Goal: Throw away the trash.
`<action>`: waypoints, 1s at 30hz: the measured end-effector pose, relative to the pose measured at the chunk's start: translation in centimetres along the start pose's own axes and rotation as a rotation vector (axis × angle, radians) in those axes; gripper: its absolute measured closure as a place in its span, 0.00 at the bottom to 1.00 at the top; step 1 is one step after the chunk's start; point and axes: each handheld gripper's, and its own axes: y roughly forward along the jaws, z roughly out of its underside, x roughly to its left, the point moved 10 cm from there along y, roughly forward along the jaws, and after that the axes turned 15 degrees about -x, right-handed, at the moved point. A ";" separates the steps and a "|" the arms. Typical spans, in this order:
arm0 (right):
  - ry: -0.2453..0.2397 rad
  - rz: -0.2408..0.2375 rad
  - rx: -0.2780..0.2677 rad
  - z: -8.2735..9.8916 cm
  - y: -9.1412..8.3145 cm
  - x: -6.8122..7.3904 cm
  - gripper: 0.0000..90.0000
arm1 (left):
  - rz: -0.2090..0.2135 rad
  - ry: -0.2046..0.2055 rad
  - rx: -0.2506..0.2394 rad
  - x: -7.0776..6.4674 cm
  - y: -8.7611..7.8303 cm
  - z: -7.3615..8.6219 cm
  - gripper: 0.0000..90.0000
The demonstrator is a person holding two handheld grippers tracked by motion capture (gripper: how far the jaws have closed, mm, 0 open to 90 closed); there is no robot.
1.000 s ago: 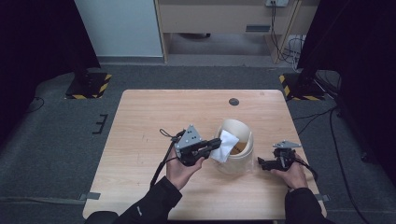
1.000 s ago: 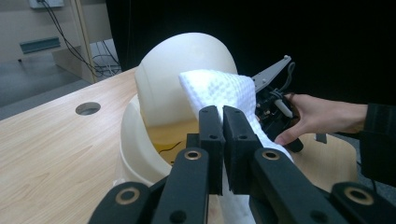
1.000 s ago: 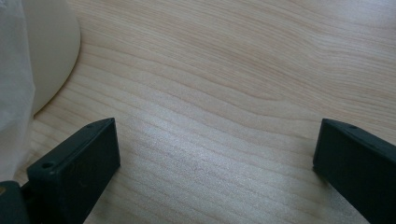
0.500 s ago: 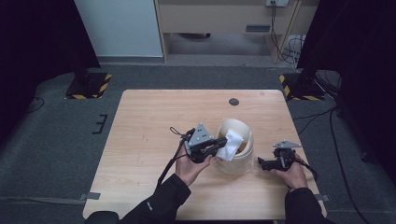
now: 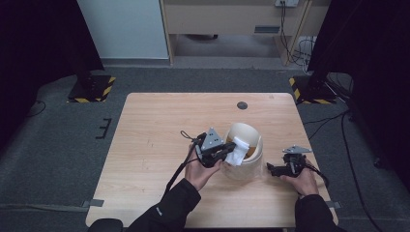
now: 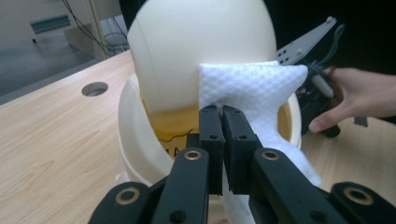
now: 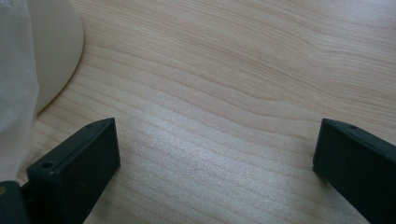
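Right of centre in the high view, a cream plastic bin with a raised swing lid (image 5: 244,150) stands on the pale wooden table (image 5: 154,125). The left gripper (image 5: 231,147) reaches it from the left, its jaws pinched on a white folded paper towel (image 5: 239,152) held over the bin's open mouth. The right gripper (image 5: 271,169) lies low on the table at the lower right, just beside the bin, a hand wrapped round it. A small round dark hole (image 5: 242,105) sits in the tabletop above the bin.

Centre of the left gripper view, the left gripper (image 6: 222,116) clamps the paper towel (image 6: 254,93), which stands up in front of the bin's lid (image 6: 201,42) and droops to the lower right. The right gripper (image 6: 313,70) shows at the right edge.

Across the right gripper view, the right gripper (image 7: 215,154) has its jaws spread wide over bare wood, with nothing between them; the bin's curved wall (image 7: 53,51) fills the upper left corner.
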 end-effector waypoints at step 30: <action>0.000 0.000 0.000 0.0 0.0 0.0 0.01 | 0.041 -0.071 0.094 -0.7 2.6 1.5 0.72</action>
